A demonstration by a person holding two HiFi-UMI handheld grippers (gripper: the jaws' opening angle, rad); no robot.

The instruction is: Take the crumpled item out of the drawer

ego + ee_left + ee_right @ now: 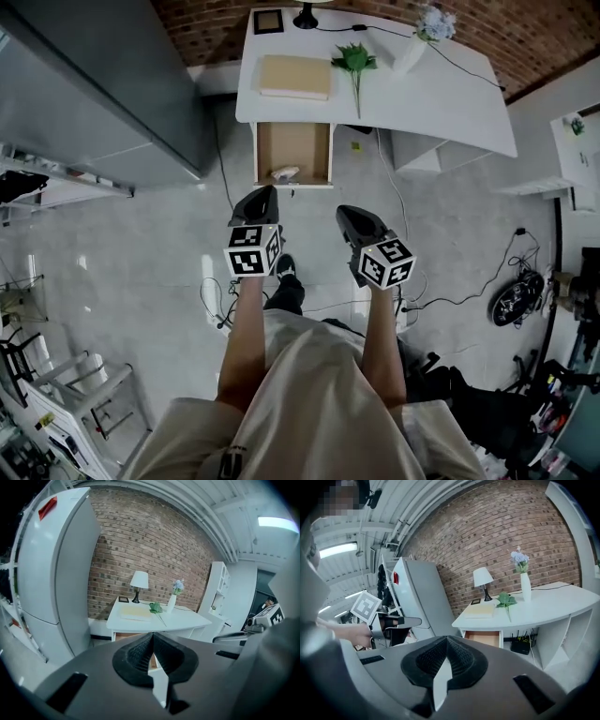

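The open wooden-bottomed drawer [293,150] juts from the white desk [441,98] toward me. A small pale crumpled item [284,173] lies near the drawer's front edge. Both grippers hover over the floor short of the drawer, apart from it. My left gripper [266,192] points at the drawer front, its tips together and empty [152,636]. My right gripper [346,212] is to its right, also shut on nothing [447,640]. In the right gripper view the drawer [483,638] shows under the desk; the crumpled item is hidden there.
On the desk lie a tan pad [294,76], a green sprig [354,62], a lamp [138,581], a vase with flowers [525,584] and a small frame [268,21]. A grey fridge [103,84] stands left. Cables [469,281] trail on the floor at right.
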